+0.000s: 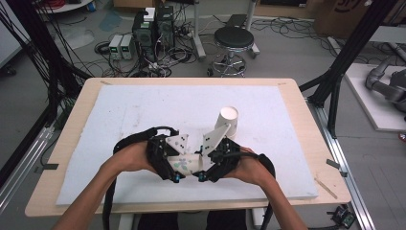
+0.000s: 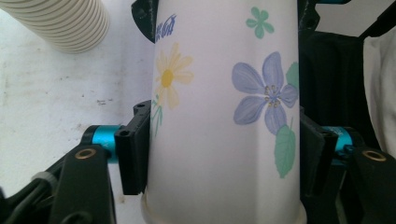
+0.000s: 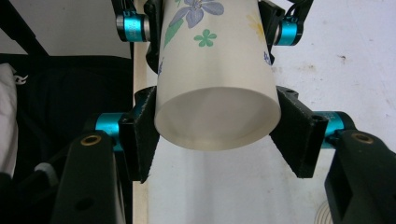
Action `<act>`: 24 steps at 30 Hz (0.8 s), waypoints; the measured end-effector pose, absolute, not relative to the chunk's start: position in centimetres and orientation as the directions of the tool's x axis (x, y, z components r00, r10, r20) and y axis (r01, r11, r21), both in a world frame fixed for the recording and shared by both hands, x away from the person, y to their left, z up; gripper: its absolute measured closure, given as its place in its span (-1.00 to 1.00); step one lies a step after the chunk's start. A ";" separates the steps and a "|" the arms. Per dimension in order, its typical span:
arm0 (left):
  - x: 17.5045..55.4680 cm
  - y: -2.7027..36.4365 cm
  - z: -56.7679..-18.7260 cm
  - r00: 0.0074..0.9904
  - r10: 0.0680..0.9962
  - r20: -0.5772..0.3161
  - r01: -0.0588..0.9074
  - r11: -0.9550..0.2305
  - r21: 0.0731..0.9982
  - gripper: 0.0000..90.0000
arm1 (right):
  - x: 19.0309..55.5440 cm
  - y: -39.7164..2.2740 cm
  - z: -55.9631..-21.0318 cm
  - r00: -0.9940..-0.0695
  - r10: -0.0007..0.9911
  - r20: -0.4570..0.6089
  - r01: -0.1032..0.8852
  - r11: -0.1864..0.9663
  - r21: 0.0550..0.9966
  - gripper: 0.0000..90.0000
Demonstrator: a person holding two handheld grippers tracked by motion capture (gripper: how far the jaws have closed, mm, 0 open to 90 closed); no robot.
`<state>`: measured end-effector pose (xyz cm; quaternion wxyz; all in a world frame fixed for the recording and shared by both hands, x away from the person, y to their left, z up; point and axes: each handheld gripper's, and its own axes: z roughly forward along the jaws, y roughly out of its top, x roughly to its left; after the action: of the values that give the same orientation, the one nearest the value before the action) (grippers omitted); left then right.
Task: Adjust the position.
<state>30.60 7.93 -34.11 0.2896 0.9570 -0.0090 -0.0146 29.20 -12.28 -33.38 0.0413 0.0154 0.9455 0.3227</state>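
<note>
White foam sheet (image 1: 143, 110) covering the wooden worktop (image 1: 76, 120), left gripper (image 2: 224, 140) and right gripper (image 3: 217, 135) both pinching a white flower-printed paper cup (image 2: 219, 116) between them near the front edge, jaws pressing its sides, a ribbed white paper cup (image 1: 228, 120) standing just behind.

High view sits up above the person's side of the table (image 1: 306, 143), looking forward and down with the floor clutter behind it. The left gripper view is right up against the flowered paper cup (image 2: 219, 121), looking along its side, while the right gripper view faces the other way, straight at the cup's open mouth from just as close. All three share that cup, and the ribbed cup (image 1: 228, 120) shows in the high view and the left one
</note>
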 end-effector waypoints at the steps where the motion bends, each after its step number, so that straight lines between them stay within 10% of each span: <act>1: 30.6 7.9 -34.1 0.999 -0.026 -0.023 -0.009 -0.832 0.554 -0.36 | 29.2 -12.3 -33.4 -0.996 0.056 -0.069 0.002 0.791 0.611 -0.17; 4: 30.8 8.4 -34.6 0.999 -0.019 -0.043 0.012 -0.778 0.628 -0.90 | 29.2 -12.5 -33.4 -0.996 0.068 -0.064 0.014 0.789 0.614 -0.17; 24: 30.5 14.0 -36.1 0.992 0.115 -0.055 0.101 -0.448 0.888 -0.90 | 29.0 -15.4 -34.9 -0.988 0.149 -0.036 0.070 0.643 0.762 -0.17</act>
<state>30.52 14.04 -36.11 0.5217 0.8508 0.0633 0.0068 29.01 -15.45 -34.86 0.0477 0.0604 0.9052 0.4180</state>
